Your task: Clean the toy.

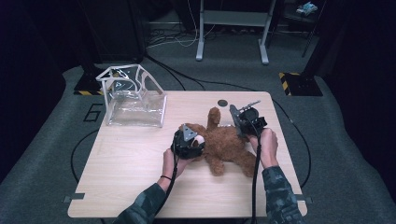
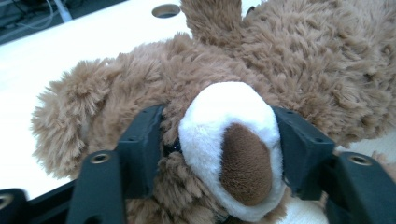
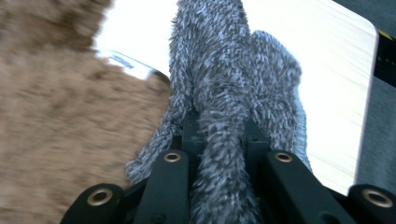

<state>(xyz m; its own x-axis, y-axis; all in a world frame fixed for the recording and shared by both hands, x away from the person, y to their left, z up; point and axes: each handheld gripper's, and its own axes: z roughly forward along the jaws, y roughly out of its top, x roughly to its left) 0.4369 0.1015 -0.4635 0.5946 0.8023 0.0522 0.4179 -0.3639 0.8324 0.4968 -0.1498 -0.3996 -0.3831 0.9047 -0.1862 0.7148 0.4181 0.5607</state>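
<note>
While the brown teddy bear (image 1: 223,142) lies on its back at about 3 o'clock from the centre of the light wood table (image 1: 130,163), both grippers are on it. Left gripper (image 1: 189,140) sits at the bear's 9 o'clock, at the head end; in the left gripper view its black jaws stand either side of the white muzzle (image 2: 231,140) with the dark brown nose (image 2: 245,163), jaws partly apart and bracketing the face, pads against the fur on both sides, so clamped on the head, loosely. One ear (image 2: 70,116) pokes out at 9 o'clock of the muzzle in that view. Right gripper (image 1: 246,122) is at the bear's 1 o'clock, held in the right hand (image 1: 266,147). Right gripper view: jaws nearly together, pinching a grey fuzzy cloth item (image 3: 233,93), looks like a sock or small garment, can't tell which; it runs from between the jaws up toward 12 o'clock, bear fur blurred at 9 o'clock and a white label (image 3: 126,60) at 10 o'clock. Clear plastic bag on a white frame (image 1: 133,98) stands at the table's 10 o'clock corner, well apart from the bear. Round cable hole (image 1: 222,102) at 12 o'clock of the bear, near its raised arm (image 1: 214,116).
</note>
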